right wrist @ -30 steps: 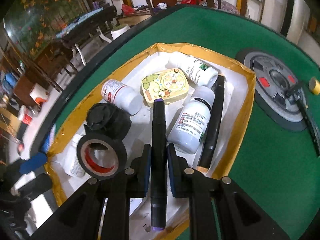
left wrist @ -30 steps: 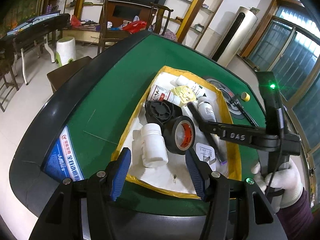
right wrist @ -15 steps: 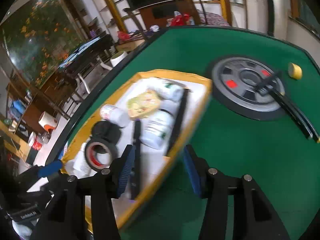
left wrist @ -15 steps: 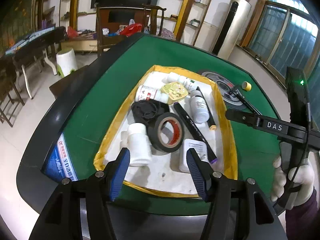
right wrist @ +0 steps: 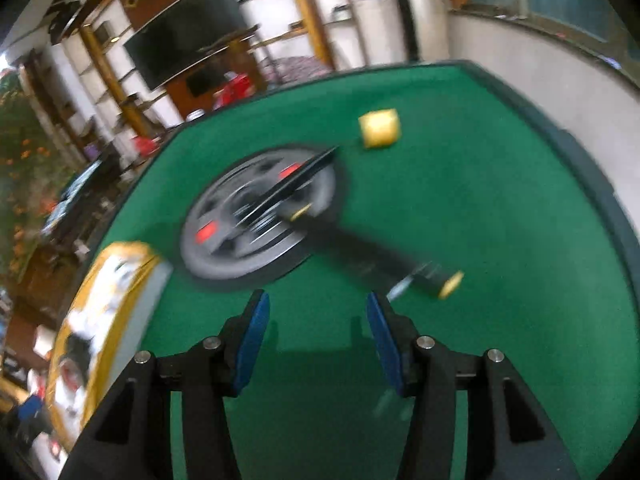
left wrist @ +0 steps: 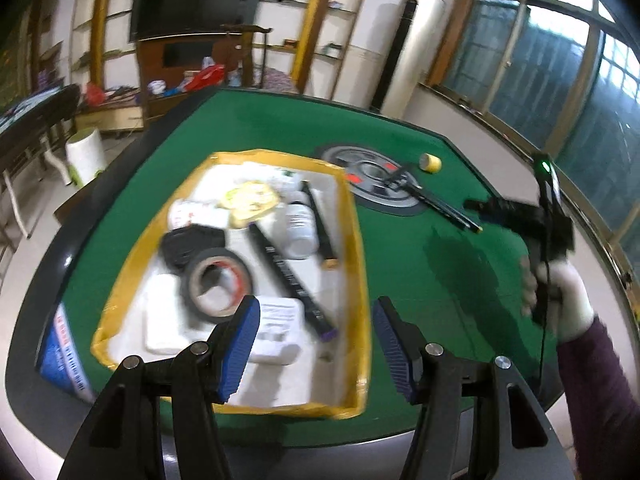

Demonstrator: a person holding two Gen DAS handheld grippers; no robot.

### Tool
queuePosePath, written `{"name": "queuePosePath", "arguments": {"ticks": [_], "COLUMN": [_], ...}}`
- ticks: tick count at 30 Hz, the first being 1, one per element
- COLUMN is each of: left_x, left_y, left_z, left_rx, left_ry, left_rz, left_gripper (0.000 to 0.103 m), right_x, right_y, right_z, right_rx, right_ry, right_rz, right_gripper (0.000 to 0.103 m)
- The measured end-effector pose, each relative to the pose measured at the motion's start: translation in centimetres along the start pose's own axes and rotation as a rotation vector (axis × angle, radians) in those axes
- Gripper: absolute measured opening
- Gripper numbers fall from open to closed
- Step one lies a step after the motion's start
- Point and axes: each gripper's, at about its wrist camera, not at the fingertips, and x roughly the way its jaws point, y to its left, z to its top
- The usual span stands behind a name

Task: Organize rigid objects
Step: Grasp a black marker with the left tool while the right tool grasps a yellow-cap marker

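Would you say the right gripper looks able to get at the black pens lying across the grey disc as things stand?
Probably yes: the right gripper is open and empty, the black pens lie just ahead on bare green felt, nothing between.

Black tongs (left wrist: 316, 344) with ribbed blue pads (left wrist: 243, 344), silver screws; white glove (left wrist: 568, 300), maroon sleeve (left wrist: 600, 392).

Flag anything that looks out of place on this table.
Two things lie outside the yellow-rimmed tray: a small yellow tape roll alone on the green felt, and black rods slanting across the round grey disc. The tray's contents are jumbled, not sorted.
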Motion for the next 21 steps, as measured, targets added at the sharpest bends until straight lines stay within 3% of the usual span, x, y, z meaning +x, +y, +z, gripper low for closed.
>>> {"name": "queuePosePath", "arguments": {"ticks": [4,9,17,18,21], "left_x": [1.0,1.7,3.4,3.7,4.6], "left_y": [-1.8,-3.7,-4.9,-5.2,-6.3], "left_z": [0.4,0.7,1.4,1.4,1.6], "left_rx": [0.021,0.06,0.062,0.061,0.057], "left_ry": [0.036,0.063,0.106,0.115,0.139], "left_rz": [-0.026,-0.024,-0.065,-0.073,-0.096], "left_gripper": [0.062,0.062,0.062,0.062,0.062], "right_x": [2.5,7.4,6.1,5.7,5.3], "right_y": [-2.6,-2.6,0.2,0.4,1.0], "right_z": [3.5,4.4,0.9,0.5,0.4], "right_rx": [0.033,-0.006,-0.064,-0.087,-0.157], "right_ry": [0.003,0.118,0.243,0.234,0.189], "right_rz": [-0.032,-0.046,0.198,0.178,0.071], "right_gripper": [0.05,0.049,0.041,0.041,0.026]}}
